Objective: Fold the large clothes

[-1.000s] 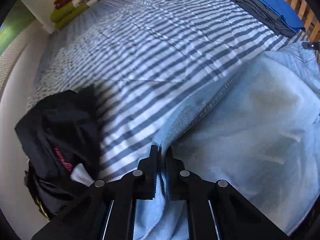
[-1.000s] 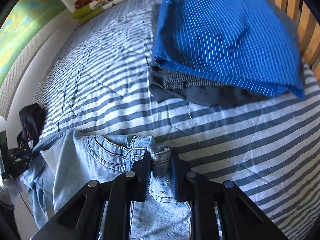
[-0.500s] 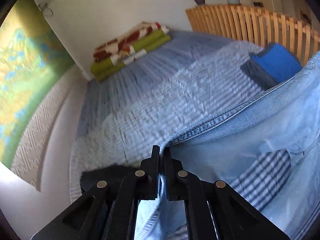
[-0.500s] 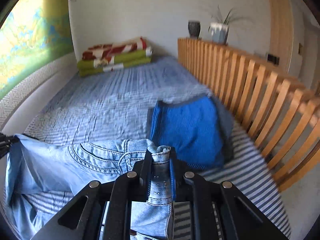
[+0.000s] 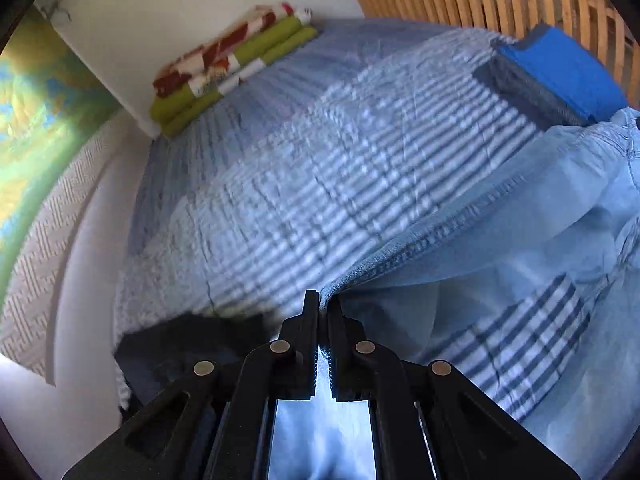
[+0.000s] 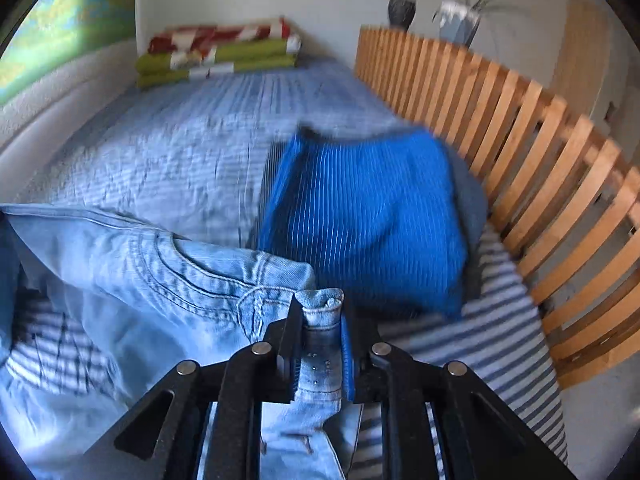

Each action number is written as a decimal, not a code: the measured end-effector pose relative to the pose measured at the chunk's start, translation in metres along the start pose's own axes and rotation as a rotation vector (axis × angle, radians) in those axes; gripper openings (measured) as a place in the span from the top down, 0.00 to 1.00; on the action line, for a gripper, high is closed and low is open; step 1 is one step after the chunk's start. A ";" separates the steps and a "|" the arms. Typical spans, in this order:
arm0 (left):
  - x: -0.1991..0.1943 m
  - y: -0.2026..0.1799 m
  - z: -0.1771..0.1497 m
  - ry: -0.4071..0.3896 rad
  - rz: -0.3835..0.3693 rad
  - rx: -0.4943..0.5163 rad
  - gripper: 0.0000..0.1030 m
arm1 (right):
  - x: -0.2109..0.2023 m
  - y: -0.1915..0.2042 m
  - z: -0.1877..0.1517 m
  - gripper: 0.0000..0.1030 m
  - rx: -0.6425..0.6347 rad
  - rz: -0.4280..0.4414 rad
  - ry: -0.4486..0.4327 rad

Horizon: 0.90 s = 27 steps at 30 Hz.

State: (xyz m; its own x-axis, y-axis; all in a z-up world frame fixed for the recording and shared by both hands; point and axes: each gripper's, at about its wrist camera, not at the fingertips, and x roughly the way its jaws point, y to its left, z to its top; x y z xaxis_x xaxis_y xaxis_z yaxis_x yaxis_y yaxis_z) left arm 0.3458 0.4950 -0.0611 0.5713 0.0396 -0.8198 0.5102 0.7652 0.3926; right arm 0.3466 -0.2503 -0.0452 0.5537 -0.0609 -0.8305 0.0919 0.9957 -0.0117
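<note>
A pair of light blue jeans (image 5: 520, 240) hangs stretched between my two grippers above the striped bed cover (image 5: 300, 168). My left gripper (image 5: 323, 304) is shut on a hemmed edge of the denim, which runs away to the right. In the right wrist view the jeans (image 6: 160, 272) spread to the left. My right gripper (image 6: 320, 308) holds the bunched waistband; its jaws are opening, with the thick denim still filling the gap between them.
A folded blue striped garment (image 6: 360, 220) on darker folded clothes lies by the wooden slatted rail (image 6: 520, 140). A dark garment (image 5: 180, 344) sits at the near left bed edge. Folded green and red blankets (image 5: 232, 64) lie at the far wall.
Both grippers have risen and lifted the jeans off the bed cover, so the denim now hangs taut between them. The right jaws stand a little wider on the waistband.
</note>
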 end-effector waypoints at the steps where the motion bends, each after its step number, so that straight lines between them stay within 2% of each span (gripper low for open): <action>1: 0.001 -0.004 -0.007 0.011 0.000 0.006 0.97 | 0.001 -0.007 -0.001 0.79 0.045 0.031 0.017; 3: -0.003 -0.012 -0.023 0.000 -0.004 0.025 0.97 | -0.006 -0.021 -0.005 0.79 0.119 0.096 0.032; 6: -0.017 -0.020 -0.040 -0.024 -0.020 0.054 0.92 | -0.029 -0.019 -0.016 0.78 0.091 0.075 0.029; 8: -0.030 -0.016 -0.049 0.003 -0.067 0.034 0.73 | -0.047 -0.007 -0.026 0.77 0.051 0.073 0.028; 9: -0.038 -0.013 -0.054 -0.014 -0.065 0.017 0.50 | -0.055 -0.002 -0.031 0.77 0.038 0.084 0.028; 10: -0.047 -0.007 -0.061 -0.025 -0.049 0.000 0.37 | -0.064 0.004 -0.035 0.76 0.022 0.096 0.029; 12: -0.075 0.012 -0.085 -0.054 -0.027 -0.033 0.37 | -0.083 0.019 -0.047 0.76 -0.002 0.127 0.025; 15: -0.103 0.051 -0.131 -0.055 0.016 -0.106 0.36 | -0.107 0.043 -0.071 0.76 -0.058 0.197 0.029; 18: -0.111 0.102 -0.194 0.002 0.049 -0.237 0.30 | -0.119 0.068 -0.088 0.76 -0.114 0.231 0.040; 20: -0.110 0.139 -0.249 0.050 0.062 -0.360 0.30 | -0.122 0.086 -0.098 0.75 -0.144 0.251 0.052; 22: -0.106 0.164 -0.296 0.090 0.047 -0.475 0.30 | -0.121 0.108 -0.107 0.75 -0.188 0.282 0.075; 24: -0.094 0.183 -0.345 0.150 -0.018 -0.594 0.29 | -0.117 0.128 -0.114 0.75 -0.218 0.276 0.086; 27: -0.076 0.191 -0.384 0.207 -0.036 -0.642 0.29 | -0.104 0.149 -0.120 0.75 -0.206 0.297 0.130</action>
State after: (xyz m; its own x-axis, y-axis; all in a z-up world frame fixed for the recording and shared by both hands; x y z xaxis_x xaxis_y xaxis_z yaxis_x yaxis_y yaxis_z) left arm 0.1531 0.8848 -0.0838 0.3933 0.0808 -0.9159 0.0070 0.9958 0.0908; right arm 0.2035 -0.0871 -0.0275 0.4202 0.2285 -0.8782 -0.2327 0.9626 0.1391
